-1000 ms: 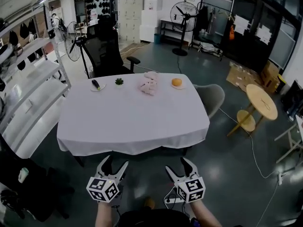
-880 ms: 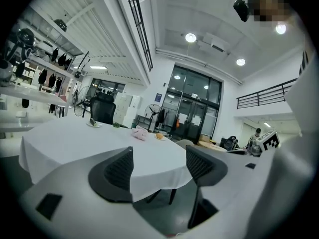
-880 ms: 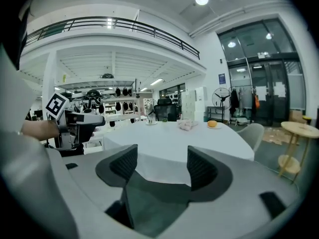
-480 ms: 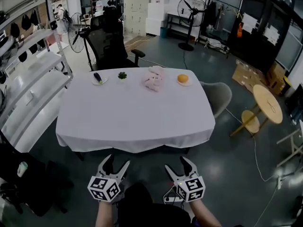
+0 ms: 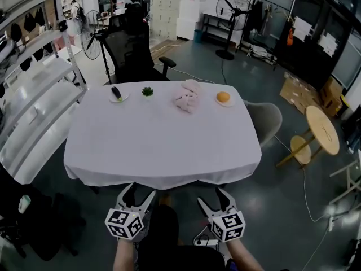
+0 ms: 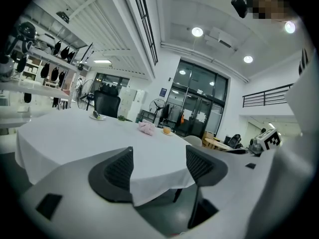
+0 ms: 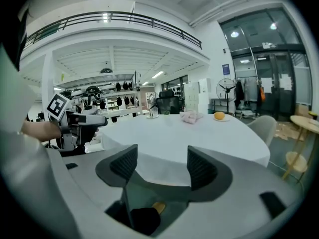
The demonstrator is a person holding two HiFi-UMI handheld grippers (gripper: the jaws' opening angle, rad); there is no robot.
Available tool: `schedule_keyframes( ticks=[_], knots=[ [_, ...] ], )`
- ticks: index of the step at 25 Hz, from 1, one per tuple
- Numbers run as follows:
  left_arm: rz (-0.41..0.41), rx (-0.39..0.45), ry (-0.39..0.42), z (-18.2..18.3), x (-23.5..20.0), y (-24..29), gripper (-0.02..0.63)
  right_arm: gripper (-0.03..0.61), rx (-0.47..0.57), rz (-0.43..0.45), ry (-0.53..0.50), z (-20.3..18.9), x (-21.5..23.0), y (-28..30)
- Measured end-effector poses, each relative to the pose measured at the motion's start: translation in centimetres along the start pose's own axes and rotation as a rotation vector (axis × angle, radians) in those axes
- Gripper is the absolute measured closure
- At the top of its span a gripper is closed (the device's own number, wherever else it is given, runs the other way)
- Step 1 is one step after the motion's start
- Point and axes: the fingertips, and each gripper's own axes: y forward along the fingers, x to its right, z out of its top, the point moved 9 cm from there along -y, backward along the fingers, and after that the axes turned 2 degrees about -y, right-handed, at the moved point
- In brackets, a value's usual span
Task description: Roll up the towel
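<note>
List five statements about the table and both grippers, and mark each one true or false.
1. The pink towel lies bunched up near the far edge of the table. True.
2. The left gripper holds the towel. False: its jaws stand apart and empty, short of the table.
3. In the head view, the orange sits to the right of the towel. True.
4. The right gripper has its jaws shut. False: they stand apart with nothing between them.
5. The green plant stands between the towel and the orange. False: it stands to the left of the towel.
</note>
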Motion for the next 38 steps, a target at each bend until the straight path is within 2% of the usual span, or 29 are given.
schedule_keyframes(
  ticks=[9, 14, 21, 30, 38],
  knots=[
    [0.015, 0.033, -0.02, 5.4, -5.2, 7.6, 0.27, 0.27, 0.027, 0.011, -0.014, 6.5, 3.1, 8.7],
    [-0.011, 0.026, 0.001, 8.4, -7.5, 12.3, 0.27, 0.27, 0.032, 0.014, -0.019, 9.3, 4.1, 13.1],
    [-0.062, 0.01, 0.042, 12.1, -10.1, 18.4, 0.27, 0.27, 0.04, -0.028, 0.007, 11.8, 6.6, 17.7],
    [-0.132, -0.036, 0.074, 13.6, -12.6, 24.3, 0.27, 0.27, 0.033, -0.077, 0.031, 12.6, 8.5, 21.8],
    [-0.192, -0.096, 0.054, 13.6, -12.8, 27.2, 0.27, 0.27, -0.024, -0.099, 0.039, 12.6, 10.4, 22.4]
  ],
)
